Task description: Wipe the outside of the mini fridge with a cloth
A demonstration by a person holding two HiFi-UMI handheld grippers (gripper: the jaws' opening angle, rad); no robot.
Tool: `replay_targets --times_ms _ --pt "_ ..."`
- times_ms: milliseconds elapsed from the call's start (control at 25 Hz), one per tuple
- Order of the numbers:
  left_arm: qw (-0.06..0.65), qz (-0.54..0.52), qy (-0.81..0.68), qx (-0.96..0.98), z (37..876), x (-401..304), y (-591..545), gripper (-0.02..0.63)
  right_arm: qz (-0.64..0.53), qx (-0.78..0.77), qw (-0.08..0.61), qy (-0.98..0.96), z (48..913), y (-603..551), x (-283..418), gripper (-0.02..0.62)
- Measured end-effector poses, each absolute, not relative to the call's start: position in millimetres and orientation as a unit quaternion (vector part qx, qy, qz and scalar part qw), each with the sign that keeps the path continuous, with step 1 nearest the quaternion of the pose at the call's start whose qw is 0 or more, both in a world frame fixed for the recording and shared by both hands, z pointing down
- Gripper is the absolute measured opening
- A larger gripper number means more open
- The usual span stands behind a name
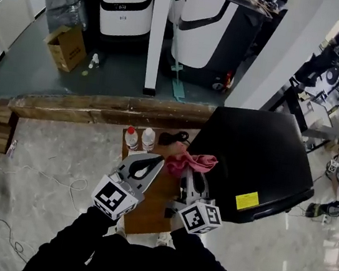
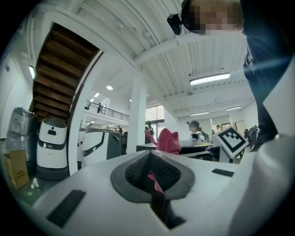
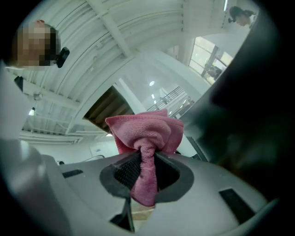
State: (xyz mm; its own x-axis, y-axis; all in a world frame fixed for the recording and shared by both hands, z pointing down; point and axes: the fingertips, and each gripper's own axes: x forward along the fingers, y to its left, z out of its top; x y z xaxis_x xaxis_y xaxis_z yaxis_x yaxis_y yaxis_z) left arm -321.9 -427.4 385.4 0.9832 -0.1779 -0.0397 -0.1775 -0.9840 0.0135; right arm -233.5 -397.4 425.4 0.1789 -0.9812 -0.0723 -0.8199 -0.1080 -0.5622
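While the right gripper point(image 3: 146, 156) is viewed along its own jaws, both pads are seen clamped on the pink cloth point(image 3: 145, 133). The cloth is bunched into a wad beyond the tips, and 1 twisted tail hangs down between the pads. In the head view this wad sits against the left edge of the black mini fridge point(image 1: 255, 154), near the fridge's near-left top corner. The dark fridge wall fills the right side of the right gripper view, just beside the cloth. 1 yellow label point(image 1: 246, 200) is fixed on the fridge near its near edge.

The left gripper point(image 2: 150, 156) has its jaws together at the tips. A thin pink sliver shows in the slot behind the tips; whether it is pinched there or only seen through the slot cannot be determined. In the head view the left gripper lies just beside the right gripper, tip pointing toward the cloth, above the wooden table point(image 1: 153, 199).

2 small bottles point(image 1: 131, 138) stand side by side at the table's far edge, near its far-left corner. The fridge overlaps the table's right edge. Both marker cubes sit over the table's near half, with the person's dark sleeves point(image 1: 70, 249) behind them
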Motion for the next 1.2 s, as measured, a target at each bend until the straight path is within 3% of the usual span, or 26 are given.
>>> replay_targets --times_ms 320,800,1200 --pt "0.005 -0.018 0.024 1.0 402.2 -297.0 -458.1 0.006 -0.179 -0.778 0.359 0.484 443.6 -428.7 -178.5 0.069" --pt "0.022 0.002 0.077 0.997 429.2 -253.8 -471.9 0.006 -0.215 -0.74 0.525 0.361 482.5 -425.6 -127.0 0.072" --pt "0.022 0.022 0.103 0.994 478.2 -221.8 -462.8 0.006 -0.255 -0.712 0.56 0.337 545.6 -429.2 -117.8 0.073"
